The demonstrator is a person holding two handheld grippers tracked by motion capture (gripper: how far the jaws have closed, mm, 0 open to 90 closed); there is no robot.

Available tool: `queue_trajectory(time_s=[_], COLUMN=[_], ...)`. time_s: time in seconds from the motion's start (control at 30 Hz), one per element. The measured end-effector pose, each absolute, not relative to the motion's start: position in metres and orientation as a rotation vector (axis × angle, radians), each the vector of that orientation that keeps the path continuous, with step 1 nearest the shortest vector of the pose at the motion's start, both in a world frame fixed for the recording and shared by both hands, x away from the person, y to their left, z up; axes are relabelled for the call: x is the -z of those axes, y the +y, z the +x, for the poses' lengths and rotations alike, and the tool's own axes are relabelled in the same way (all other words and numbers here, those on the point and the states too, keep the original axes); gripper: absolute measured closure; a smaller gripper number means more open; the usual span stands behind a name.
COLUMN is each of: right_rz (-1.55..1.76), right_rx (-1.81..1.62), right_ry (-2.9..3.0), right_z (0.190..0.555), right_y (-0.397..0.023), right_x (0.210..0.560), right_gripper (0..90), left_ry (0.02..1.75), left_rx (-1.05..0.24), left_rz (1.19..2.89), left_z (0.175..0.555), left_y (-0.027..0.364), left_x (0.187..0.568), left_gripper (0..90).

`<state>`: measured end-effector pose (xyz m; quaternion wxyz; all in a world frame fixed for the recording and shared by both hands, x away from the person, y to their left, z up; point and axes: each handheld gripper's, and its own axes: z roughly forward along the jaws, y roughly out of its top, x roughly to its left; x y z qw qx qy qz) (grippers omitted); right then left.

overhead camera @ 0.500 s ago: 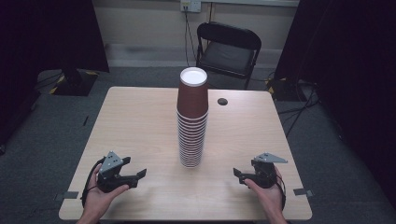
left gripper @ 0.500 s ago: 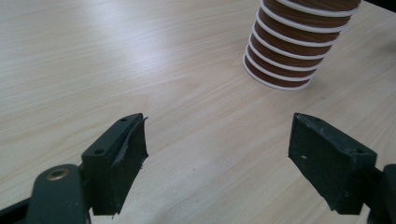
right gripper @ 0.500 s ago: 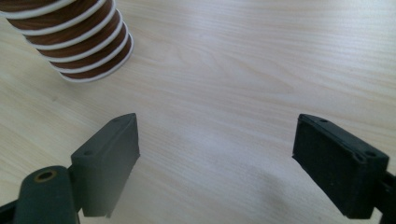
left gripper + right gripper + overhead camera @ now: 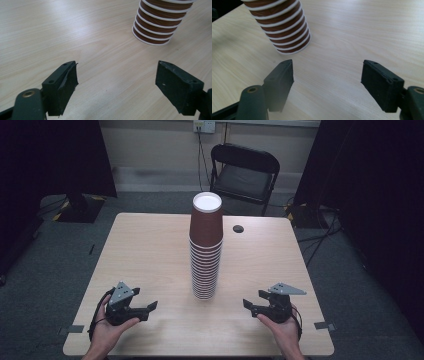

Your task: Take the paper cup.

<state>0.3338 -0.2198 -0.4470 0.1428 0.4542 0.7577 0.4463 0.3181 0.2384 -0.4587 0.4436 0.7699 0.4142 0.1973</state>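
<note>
High view: stack of cups [image 4: 205, 250] stands upside down mid-frame on the tabletop [image 4: 150, 250], left gripper [image 4: 145, 309] lower left and right gripper [image 4: 251, 306] lower right, both jaws apart and empty, so approach level, pinch top cup, lift straight.

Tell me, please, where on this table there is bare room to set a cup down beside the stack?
The wooden table is bare left of the cup stack out to the table's left edge, and right of it, apart from a small dark disc near the far edge. The near strip is tighter: the left gripper and right gripper, both open and empty, flank the stack's base.
</note>
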Motion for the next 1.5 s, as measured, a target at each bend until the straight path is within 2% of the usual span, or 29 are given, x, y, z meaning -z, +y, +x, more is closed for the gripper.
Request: queue_trajectory(time_s=[1.2, 1.5], right_rz=[1.007, 0.944], right_rx=[-1.6, -1.656], right_ry=[2.117, 2.101], right_z=[0.349, 0.353], right_y=[-0.178, -0.171], right_x=[0.344, 0.316], right_gripper=[25.6, 22.9], left_ry=[1.029, 1.039], left_rx=[-0.499, -0.494], left_rz=[1.922, 1.92], left_z=[0.316, 0.317], left_y=[0.238, 0.239], left_x=[0.46, 0.46], left_gripper=[17.4, 17.4])
